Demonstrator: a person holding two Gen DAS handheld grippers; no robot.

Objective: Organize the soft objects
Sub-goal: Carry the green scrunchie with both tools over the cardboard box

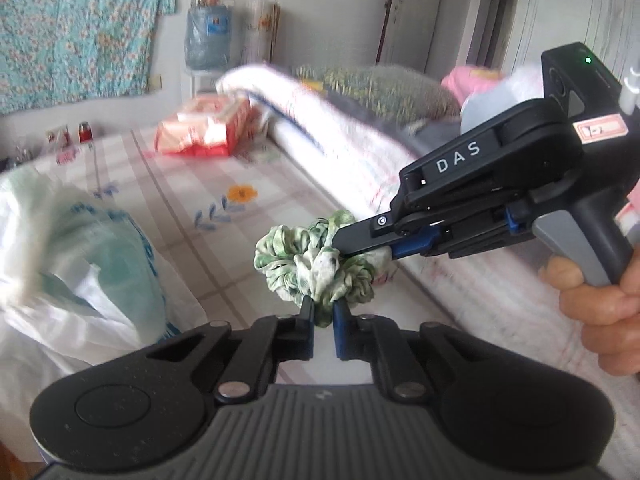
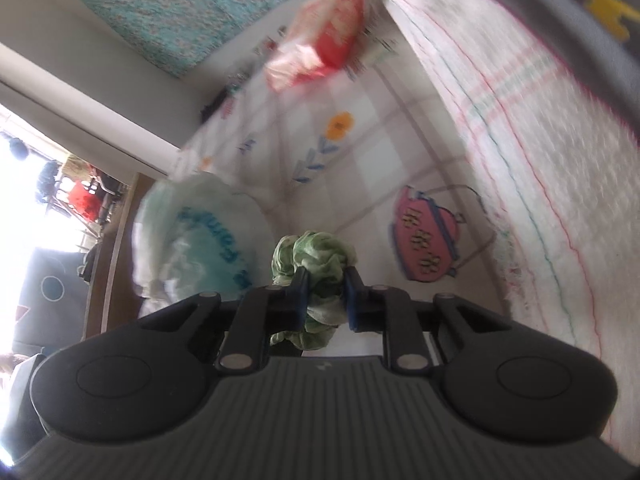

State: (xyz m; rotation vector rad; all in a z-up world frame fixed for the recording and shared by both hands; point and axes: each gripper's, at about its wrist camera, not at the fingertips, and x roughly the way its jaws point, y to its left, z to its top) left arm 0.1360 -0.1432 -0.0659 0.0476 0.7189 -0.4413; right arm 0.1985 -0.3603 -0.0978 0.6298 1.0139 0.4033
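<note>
1. Green and white scrunchie (image 1: 316,264), a small ring of gathered cloth, held up in the air above the bed (image 1: 188,184), not lying on the sheet.
2. Pinched from two sides at once: left gripper (image 1: 322,314) pressed together on the lower edge of the cloth, right gripper (image 1: 340,250) pressed together on the upper right part, coming in from the right side.
3. Seen also from the right wrist view: the scrunchie (image 2: 310,256) bunched between the blue pads (image 2: 352,296), with some cloth hanging below them.
4. Just beside, on the left, a white plastic bag (image 1: 72,248) with blue print, lying open and loose on the bed.
5. Further back, a red and white packet (image 1: 204,128) on the checked sheet, and a folded blanket (image 1: 312,120) along the right side.
6. Step in hand, as a judgement: holding or stretching the scrunchie between both grippers, probably before putting it away with the other soft things.
7. Next move, probably: carrying it toward the bag or a chosen place, then letting go with one gripper first, so the elastic does not snap away.
</note>
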